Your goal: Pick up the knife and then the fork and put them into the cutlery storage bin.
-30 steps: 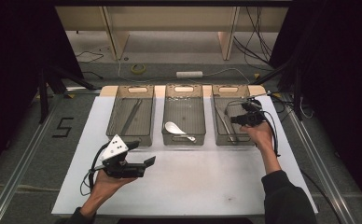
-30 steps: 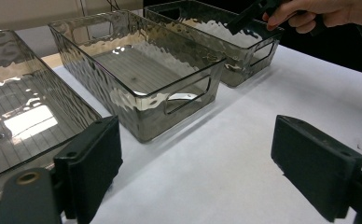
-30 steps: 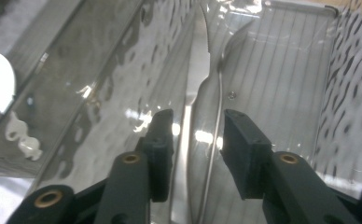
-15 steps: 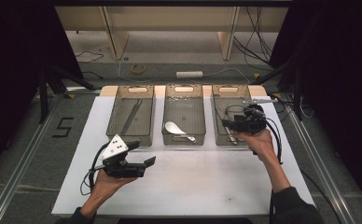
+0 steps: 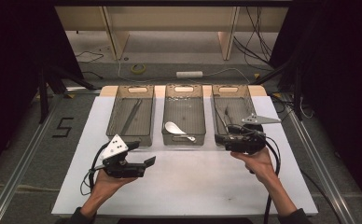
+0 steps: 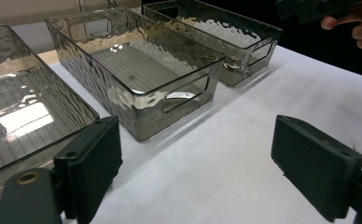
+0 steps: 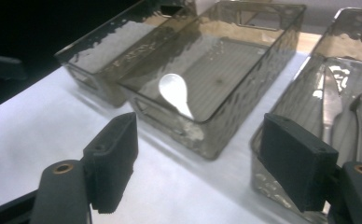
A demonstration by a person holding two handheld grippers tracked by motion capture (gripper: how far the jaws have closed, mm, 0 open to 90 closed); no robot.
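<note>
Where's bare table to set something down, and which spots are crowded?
Free: the white mat between the left gripper and right gripper, in front of the three bins. The middle bin holds one white spoon, its far half bare. Crowded: the right bin with metal cutlery, and the narrow gaps between bins.

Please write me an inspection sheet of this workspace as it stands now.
Surface: white sheet covering the table, bare in front of the bins.
Job's things: three smoky clear plastic bins in a row; left bin holds a long dark utensil, middle bin a white ceramic spoon, right bin metal cutlery.
Clutter: nothing seen.
Grippers: left gripper open over the sheet; right gripper empty, jaws just opened, near the right bin's front.
Cables: black cable trails from the right gripper; more cables on the floor behind.
Surroundings: dark curtains, tape roll on the floor.
</note>
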